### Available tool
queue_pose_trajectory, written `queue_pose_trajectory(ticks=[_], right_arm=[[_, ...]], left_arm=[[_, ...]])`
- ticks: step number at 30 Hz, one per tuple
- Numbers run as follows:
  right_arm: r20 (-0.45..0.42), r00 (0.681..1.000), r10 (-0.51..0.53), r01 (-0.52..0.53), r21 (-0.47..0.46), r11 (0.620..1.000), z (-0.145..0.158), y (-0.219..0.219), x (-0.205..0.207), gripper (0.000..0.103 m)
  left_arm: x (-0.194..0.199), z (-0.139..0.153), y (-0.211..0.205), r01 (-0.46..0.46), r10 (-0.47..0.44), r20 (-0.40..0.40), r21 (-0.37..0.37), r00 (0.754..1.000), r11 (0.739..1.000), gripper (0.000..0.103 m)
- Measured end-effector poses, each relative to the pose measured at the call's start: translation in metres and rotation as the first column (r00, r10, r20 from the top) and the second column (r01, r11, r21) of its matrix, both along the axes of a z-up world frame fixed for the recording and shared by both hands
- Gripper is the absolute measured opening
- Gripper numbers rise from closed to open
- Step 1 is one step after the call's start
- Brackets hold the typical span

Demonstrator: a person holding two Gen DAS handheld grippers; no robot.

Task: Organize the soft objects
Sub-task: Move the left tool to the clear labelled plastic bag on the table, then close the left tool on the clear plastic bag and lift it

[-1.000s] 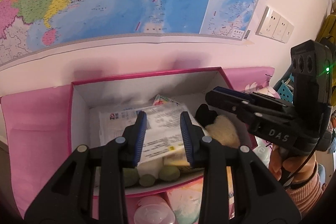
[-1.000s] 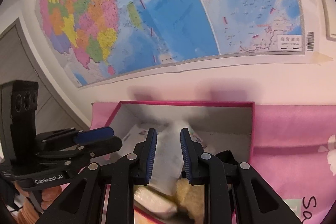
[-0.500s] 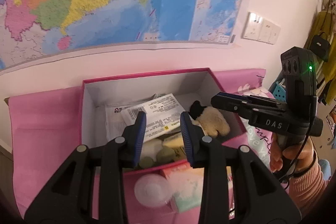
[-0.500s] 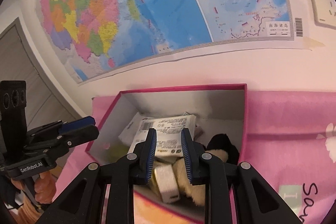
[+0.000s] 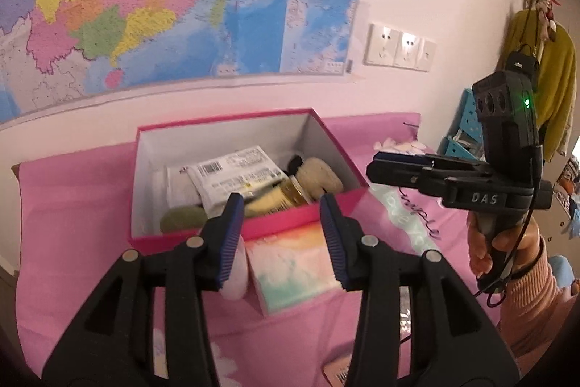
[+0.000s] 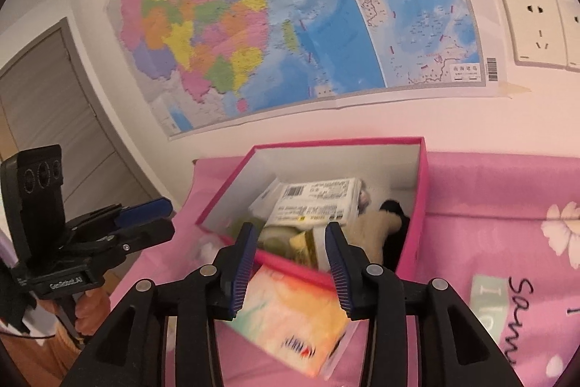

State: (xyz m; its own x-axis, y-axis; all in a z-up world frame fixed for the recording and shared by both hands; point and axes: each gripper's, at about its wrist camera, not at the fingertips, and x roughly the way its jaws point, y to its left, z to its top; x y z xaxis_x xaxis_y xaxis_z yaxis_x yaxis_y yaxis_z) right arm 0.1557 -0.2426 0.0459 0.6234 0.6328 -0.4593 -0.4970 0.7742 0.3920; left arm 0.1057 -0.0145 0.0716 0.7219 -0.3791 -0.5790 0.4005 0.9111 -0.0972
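Grippers clear of the box

Both my left gripper (image 5: 279, 234) and right gripper (image 6: 291, 263) have just been opening and hold nothing. Soft things lie packed in the pink box (image 5: 290, 218); a tissue pack (image 6: 290, 321) waits outside, probably next.

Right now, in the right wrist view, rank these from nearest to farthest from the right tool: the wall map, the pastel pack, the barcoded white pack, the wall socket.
1. Pastel pack: on the pink cloth, just under the right tool.
2. White pack: inside the pink box, ahead.
3. Map and socket: both on the wall behind; too close to call.
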Motion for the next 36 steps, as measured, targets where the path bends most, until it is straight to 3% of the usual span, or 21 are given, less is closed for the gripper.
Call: queue_pose_trajectory(ticks=[9,20,28,33,36], right_arm=[[-0.022,1.000,0.012,-0.012,-0.002,1.000,-0.015,-0.014,-0.042,0.049],[-0.164,0.985,-0.051,0.045,-0.043,0.998,-0.070,-0.039,-0.067,0.050],[-0.292,0.949,-0.120,0.099,-0.086,0.991,-0.119,-0.057,-0.073,0.050],[-0.311,0.940,-0.140,0.118,-0.091,0.989,-0.129,-0.063,-0.079,0.050],[-0.305,0.943,-0.133,0.110,-0.092,0.990,-0.129,-0.061,-0.079,0.050]], left_arm=[[-0.024,-0.030,-0.006,0.028,-0.028,-0.074,-0.006,0.997,1.000,0.046],[-0.044,-0.079,-0.026,0.094,-0.096,-0.212,-0.021,0.973,0.995,0.046],[-0.061,-0.115,-0.063,0.217,-0.208,-0.322,-0.008,0.924,0.976,0.046],[-0.072,-0.127,-0.080,0.286,-0.270,-0.359,-0.009,0.893,0.958,0.046],[-0.080,-0.133,-0.088,0.335,-0.328,-0.396,-0.053,0.858,0.941,0.046]])
